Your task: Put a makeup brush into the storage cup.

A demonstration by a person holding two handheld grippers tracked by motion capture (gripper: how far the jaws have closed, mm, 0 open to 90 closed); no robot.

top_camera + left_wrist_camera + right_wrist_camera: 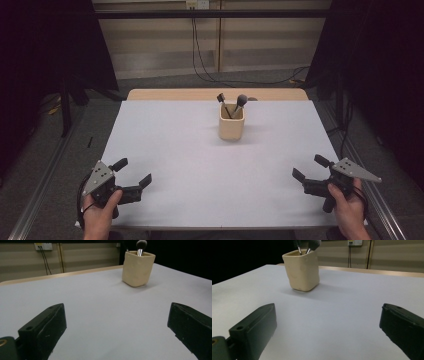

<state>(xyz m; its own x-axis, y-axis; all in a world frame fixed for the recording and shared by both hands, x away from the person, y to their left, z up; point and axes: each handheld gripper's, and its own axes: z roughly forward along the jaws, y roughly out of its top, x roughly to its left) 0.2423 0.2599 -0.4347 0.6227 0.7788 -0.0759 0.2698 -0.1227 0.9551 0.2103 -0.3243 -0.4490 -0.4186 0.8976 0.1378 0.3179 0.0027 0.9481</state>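
Far ahead of both spread tools, the brush cup, midtable.

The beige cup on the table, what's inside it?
Two makeup brushes stand in the beige cup: a fluffy round-headed brush and a smaller dark-headed brush, both leaning with heads above the rim. Their handles' lower ends and the cup's bottom are hidden by its walls.

No readable text, label, brand, number or sign appears anywhere: the cream holder on the table's far side is blank, and the far wall outlet is too small to read.
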